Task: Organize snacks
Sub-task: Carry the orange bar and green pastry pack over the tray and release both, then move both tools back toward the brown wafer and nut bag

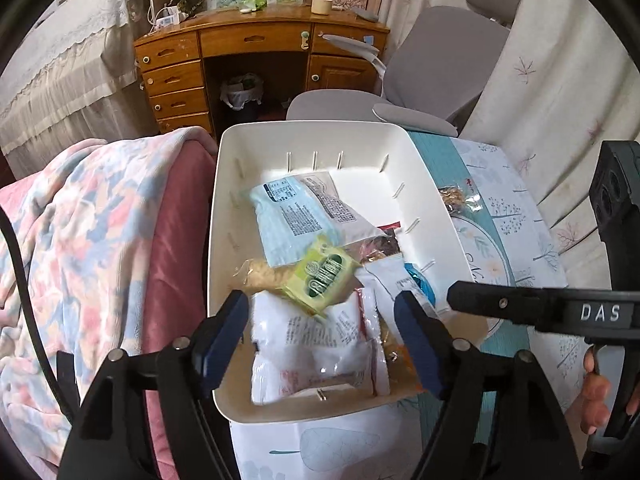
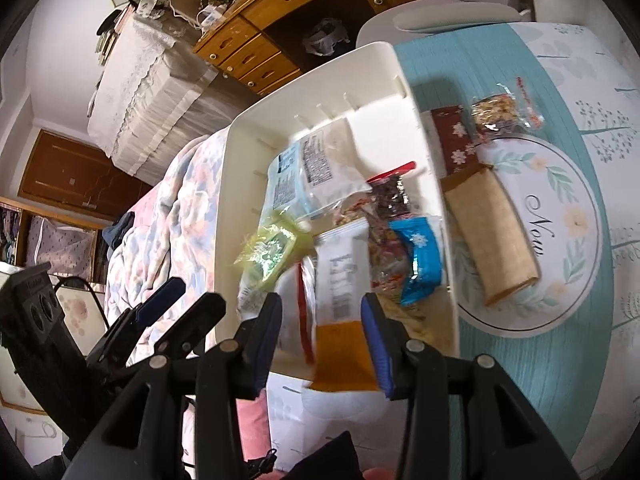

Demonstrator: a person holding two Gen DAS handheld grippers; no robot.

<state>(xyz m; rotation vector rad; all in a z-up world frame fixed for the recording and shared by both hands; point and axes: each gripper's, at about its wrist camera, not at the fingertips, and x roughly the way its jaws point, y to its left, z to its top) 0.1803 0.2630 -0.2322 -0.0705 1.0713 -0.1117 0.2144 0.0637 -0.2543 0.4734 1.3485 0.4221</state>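
Observation:
A white bin (image 1: 228,208) (image 2: 244,128) on the table holds several snack packets: a pale blue packet (image 1: 288,216), a green packet (image 1: 324,276) (image 2: 272,248), a white packet (image 1: 312,352) and a blue packet (image 2: 420,256). My left gripper (image 1: 324,336) is open above the bin's near end, over the white packet. My right gripper (image 2: 322,316) is open at the bin's near edge, with a white-and-orange packet (image 2: 342,292) between its fingers, blurred. Outside the bin lie a tan roll (image 2: 492,232), a dark red bar (image 2: 456,140) and a clear nut bag (image 2: 496,112) (image 1: 456,196).
The table wears a teal and white cloth (image 2: 560,320) (image 1: 520,208). A floral blanket on a pink seat (image 1: 80,260) (image 2: 176,208) lies left of the bin. A grey chair (image 1: 432,60) and a wooden desk (image 1: 256,48) stand behind.

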